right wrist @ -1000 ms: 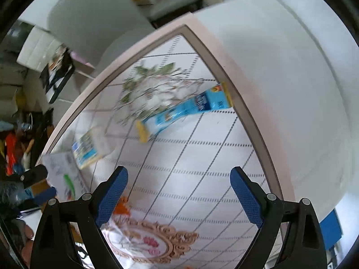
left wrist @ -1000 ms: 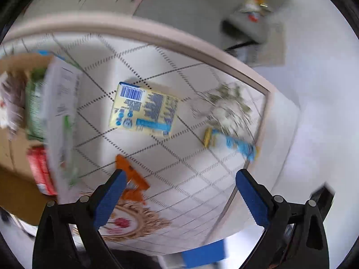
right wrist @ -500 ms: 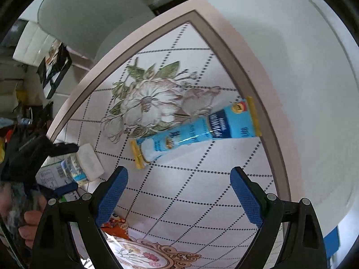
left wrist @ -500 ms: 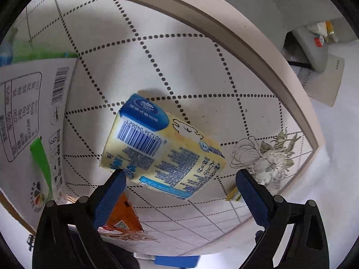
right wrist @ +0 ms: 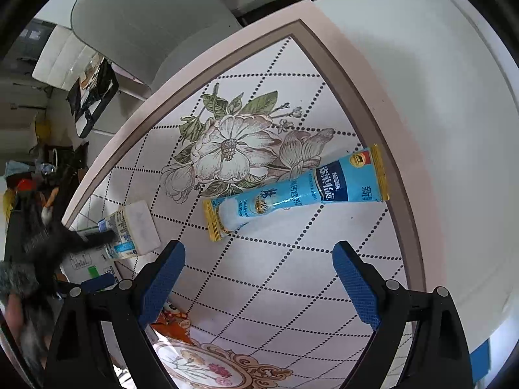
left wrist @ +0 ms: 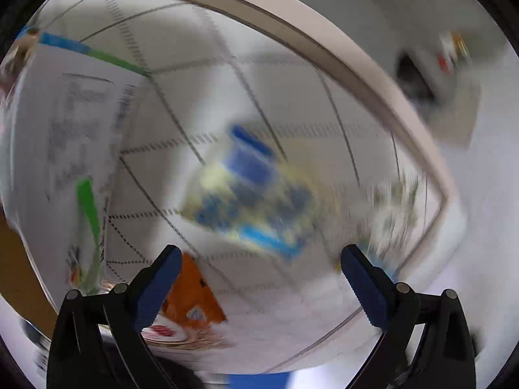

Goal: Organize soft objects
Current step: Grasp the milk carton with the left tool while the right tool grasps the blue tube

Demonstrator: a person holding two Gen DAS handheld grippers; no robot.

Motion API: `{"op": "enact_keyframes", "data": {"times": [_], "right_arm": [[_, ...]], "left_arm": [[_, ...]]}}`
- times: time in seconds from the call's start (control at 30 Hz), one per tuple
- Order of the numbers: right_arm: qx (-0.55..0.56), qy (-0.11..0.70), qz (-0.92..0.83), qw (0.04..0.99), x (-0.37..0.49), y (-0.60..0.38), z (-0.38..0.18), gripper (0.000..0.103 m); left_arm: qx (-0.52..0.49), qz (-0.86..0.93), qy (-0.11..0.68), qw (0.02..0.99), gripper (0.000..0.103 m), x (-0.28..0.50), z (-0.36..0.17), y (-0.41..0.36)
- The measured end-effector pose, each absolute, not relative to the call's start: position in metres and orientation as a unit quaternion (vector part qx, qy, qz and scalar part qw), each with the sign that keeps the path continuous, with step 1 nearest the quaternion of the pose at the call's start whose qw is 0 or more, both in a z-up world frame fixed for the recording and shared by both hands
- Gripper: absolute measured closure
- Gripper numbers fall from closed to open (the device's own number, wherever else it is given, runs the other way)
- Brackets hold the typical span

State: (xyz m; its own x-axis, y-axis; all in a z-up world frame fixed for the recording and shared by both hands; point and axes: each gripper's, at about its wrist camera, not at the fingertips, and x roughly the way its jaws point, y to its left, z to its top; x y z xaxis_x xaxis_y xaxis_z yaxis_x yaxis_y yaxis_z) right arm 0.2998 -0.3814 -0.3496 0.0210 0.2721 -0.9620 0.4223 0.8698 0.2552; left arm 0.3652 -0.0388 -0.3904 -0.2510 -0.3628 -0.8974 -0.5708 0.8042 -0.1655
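I am pointing my right gripper [right wrist: 256,278] down at the patterned tablecloth [right wrist: 292,259], its blue-padded fingers [right wrist: 162,278] spread wide with nothing between them. The long light-blue foil sachet with yellow ends [right wrist: 298,191] is lying flat just ahead, beside the printed flower. My left gripper [left wrist: 256,278] is also standing open and empty above the blurred yellow-and-blue soft packet [left wrist: 253,201], which is resting on the cloth. An orange wrapper [left wrist: 191,295] is lying near the left finger [left wrist: 155,288].
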Motion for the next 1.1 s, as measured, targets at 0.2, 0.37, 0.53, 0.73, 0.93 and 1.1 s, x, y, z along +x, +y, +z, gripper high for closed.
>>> {"op": "enact_keyframes", "data": {"times": [0.2, 0.37, 0.53, 0.73, 0.93, 1.1], "right_arm": [[0.238, 0.697, -0.053, 0.675, 0.298, -0.373, -0.349, 0.009], [0.232, 0.698, -0.055, 0.675, 0.300, -0.374, -0.346, 0.009], [0.230, 0.703, -0.077, 0.668, 0.303, -0.385, -0.353, 0.009], [0.312, 0.706, -0.125, 0.623, 0.321, -0.406, -0.396, 0.009], [0.314, 0.729, -0.171, 0.583, 0.335, -0.404, -0.429, 0.026], [0.223, 0.757, -0.173, 0.590, 0.347, -0.385, -0.427, 0.047]], "left_arm": [[-0.262, 0.132, 0.804, 0.517, 0.003, 0.382, -0.419, -0.048], [-0.130, 0.073, 0.821, 0.551, 0.003, 0.394, -0.426, -0.090], [0.017, -0.025, 0.823, 0.567, 0.004, 0.368, -0.434, -0.139], [-0.001, -0.022, 0.816, 0.578, 0.004, 0.350, -0.448, -0.136], [0.009, -0.002, 0.806, 0.592, 0.004, 0.359, -0.454, -0.113], [0.008, -0.006, 0.800, 0.600, 0.008, 0.378, -0.453, -0.118]]}}
